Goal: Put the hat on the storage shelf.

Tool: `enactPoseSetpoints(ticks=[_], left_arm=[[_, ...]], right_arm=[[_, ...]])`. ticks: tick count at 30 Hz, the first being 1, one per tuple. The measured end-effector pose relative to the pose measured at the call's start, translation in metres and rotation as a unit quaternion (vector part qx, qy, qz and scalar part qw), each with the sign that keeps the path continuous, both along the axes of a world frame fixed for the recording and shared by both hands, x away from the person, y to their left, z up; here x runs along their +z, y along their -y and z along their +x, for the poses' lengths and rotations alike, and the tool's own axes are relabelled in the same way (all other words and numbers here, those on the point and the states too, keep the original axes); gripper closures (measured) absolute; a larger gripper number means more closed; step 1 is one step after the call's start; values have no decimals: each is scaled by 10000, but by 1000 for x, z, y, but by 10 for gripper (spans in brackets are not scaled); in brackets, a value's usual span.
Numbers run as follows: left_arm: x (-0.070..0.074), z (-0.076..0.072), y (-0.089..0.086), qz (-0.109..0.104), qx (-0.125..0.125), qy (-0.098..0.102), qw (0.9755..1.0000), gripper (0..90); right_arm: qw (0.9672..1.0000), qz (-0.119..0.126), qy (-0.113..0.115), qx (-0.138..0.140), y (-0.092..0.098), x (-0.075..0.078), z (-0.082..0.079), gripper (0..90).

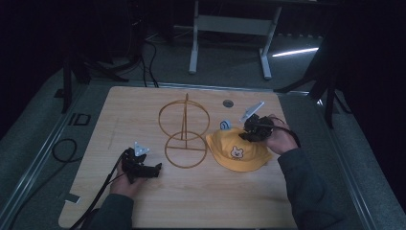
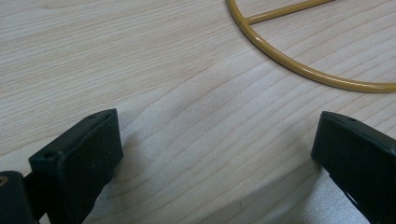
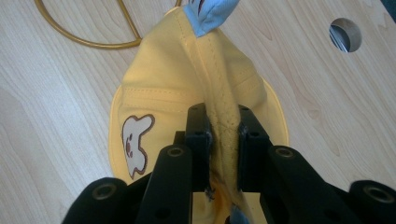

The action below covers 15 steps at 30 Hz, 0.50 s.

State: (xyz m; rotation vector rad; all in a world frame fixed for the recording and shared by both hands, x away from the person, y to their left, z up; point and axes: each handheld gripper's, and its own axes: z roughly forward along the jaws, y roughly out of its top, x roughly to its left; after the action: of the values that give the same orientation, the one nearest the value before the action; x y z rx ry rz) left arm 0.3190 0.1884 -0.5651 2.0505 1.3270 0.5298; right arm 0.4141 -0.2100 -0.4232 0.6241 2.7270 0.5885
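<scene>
Right tongs (image 3: 223, 135) are clamped on the yellow hat (image 1: 238, 152): in the right gripper view the two black jaws pinch a raised fold of fabric along the crown seam, cloth bunched between the pads, jaws narrow. The hat lies on the counter (image 1: 201, 201) directly under and ahead of the right tongs, brim flat on the wood, with a pale bear patch (image 3: 135, 144) to the left of the jaws in that view and a light blue ear tab (image 3: 210, 14) at the far end of the seam, beyond the fingertips. Left tongs (image 2: 215, 158) stand wide with nothing between them, resting low over bare counter; the base ring of the gold wire stand (image 1: 184, 134) curves just ahead of them. The stand sits between the two tongs in the high view, its base ring near the hat's brim; touching or not, I cannot tell. Handling judgement: the hat is soft cotton-like cloth, light, not fragile, not slippery. It will sag and fold when raised, so a single pinch at the crown will likely let the brim droop all round. The stitched seam is the firmest line to grip; the present hold there looks sound. The thin brim edge is a second grip point for the free left tongs if the hat must be spread open. The wire stand looks light and could tip if the cloth drags on it.
</scene>
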Motion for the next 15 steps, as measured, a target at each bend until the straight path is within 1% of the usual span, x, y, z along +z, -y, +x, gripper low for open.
enactPoseSetpoints(ticks=[15], left_arm=[[0, 0, 0, 5, -3, 3, 10000, 19]], right_arm=[[9996, 148, 236, -46, 9, 6, -8, 789]])
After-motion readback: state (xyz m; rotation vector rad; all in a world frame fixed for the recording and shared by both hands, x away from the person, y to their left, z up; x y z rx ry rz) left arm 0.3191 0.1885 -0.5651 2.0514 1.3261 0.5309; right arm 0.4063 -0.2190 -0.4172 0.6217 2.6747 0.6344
